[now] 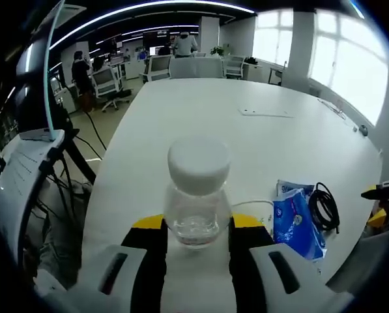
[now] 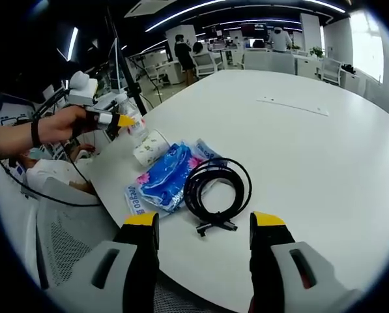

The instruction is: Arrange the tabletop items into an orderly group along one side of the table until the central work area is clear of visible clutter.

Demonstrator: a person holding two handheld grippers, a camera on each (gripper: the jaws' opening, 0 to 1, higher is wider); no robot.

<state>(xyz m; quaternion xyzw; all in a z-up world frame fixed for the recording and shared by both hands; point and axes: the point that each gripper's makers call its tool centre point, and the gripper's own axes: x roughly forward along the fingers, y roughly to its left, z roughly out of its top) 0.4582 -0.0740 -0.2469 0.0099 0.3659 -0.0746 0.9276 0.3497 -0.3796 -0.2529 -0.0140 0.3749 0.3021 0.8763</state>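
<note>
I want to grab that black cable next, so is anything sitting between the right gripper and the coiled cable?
Nothing visible does. The coiled black cable lies on the white table just ahead of the open right gripper, with bare tabletop between them. The blue packet sits beside the cable on its far side, not in the path.

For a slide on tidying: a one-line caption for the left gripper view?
Left gripper clasping a clear white-capped bottle above the white table, beside a blue packet and coiled black cable.

Clear glossy plastic bottle, matt white table, crinkly blue packet, probably rubbery black cable.
</note>
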